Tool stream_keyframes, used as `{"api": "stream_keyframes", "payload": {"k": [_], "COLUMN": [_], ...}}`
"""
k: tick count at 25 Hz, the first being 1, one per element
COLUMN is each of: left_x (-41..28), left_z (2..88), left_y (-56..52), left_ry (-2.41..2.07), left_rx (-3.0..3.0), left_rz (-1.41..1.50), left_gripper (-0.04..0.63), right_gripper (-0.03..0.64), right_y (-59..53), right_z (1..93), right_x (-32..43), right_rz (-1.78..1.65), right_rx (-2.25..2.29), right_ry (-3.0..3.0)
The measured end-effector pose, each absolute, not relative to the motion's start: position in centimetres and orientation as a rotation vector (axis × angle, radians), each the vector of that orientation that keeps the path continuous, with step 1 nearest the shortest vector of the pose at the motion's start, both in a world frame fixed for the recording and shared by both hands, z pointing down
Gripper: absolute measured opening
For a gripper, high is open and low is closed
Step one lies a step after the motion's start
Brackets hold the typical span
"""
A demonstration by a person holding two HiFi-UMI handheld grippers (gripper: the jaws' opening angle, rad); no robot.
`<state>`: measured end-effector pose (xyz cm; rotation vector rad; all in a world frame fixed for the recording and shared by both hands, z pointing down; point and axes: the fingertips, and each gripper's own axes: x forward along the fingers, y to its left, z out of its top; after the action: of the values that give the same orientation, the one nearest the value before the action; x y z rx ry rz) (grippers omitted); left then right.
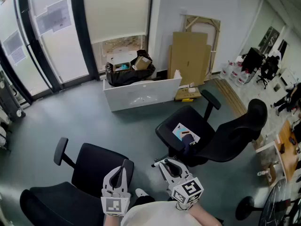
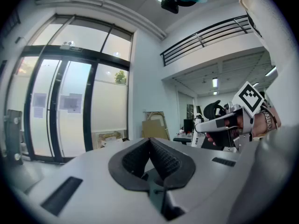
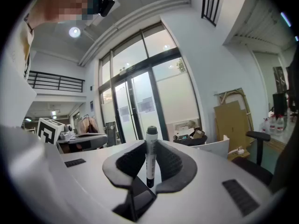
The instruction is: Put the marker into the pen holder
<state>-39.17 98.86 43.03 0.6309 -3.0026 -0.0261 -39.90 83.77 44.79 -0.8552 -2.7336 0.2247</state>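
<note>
My right gripper is shut on a marker, white-bodied with a black cap, which stands upright between the dark ribbed pads. In the head view this gripper is low in the picture, close to the person's body, above a black chair. My left gripper is beside it on the left, over another black chair. Its jaws are shut tip to tip with nothing between them. The left gripper view also catches the right gripper, held in a hand. No pen holder shows in any view.
Two black office chairs stand on the grey floor just below the grippers, one with a booklet on its seat. Farther off are a white panel, a bag of boxes, leaning cardboard and glass doors.
</note>
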Motion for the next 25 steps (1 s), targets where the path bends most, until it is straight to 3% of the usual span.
{"api": "stream_keyframes", "payload": {"k": [10,25], "left_x": [-40.7,-30.0], "left_z": [41.5,39.4], "left_y": [77.9,41.2], "left_ry": [-2.873,-2.473], "left_rx": [1.077,1.774], "left_rz": [0.017,-0.08], "left_gripper": [0.011,0.012], "right_gripper": [0.081,0.081], "right_y": [63.8,35.1], "right_z": [44.3,43.8], "right_x": [-37.4,-27.5], "right_rz": [0.307,0.398], "right_rx": [-0.506,-0.135], "right_ry": [-2.843,-2.893]}}
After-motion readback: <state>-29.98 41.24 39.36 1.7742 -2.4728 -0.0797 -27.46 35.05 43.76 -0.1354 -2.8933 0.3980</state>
